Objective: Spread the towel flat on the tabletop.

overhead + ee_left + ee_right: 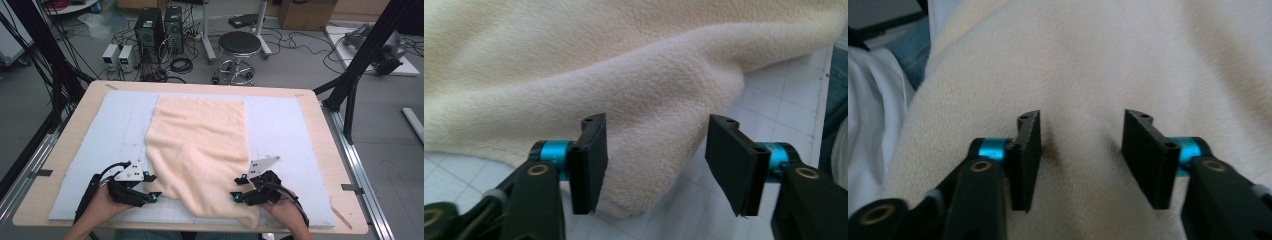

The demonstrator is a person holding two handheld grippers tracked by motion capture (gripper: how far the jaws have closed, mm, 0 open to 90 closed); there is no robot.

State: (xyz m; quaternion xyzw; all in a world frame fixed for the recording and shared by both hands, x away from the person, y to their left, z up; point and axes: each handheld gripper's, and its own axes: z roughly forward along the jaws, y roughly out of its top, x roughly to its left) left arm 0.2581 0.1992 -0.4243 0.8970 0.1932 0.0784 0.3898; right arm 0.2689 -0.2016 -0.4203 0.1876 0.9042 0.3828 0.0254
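Cream towel (pixel 200 150) lies on blue mat (pixel 285 125).

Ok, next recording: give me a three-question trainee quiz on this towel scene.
1. True or false: the cream towel lies on a pale blue mat.
2. Which edge of the towel do the left gripper and the right gripper flank? A) far edge B) near edge
3. In the left gripper view, what lies between the open jaws?

Key: 1. True. 2. B, one gripper at each side of the near end. 3. A rounded fold of towel, not yet pinched.
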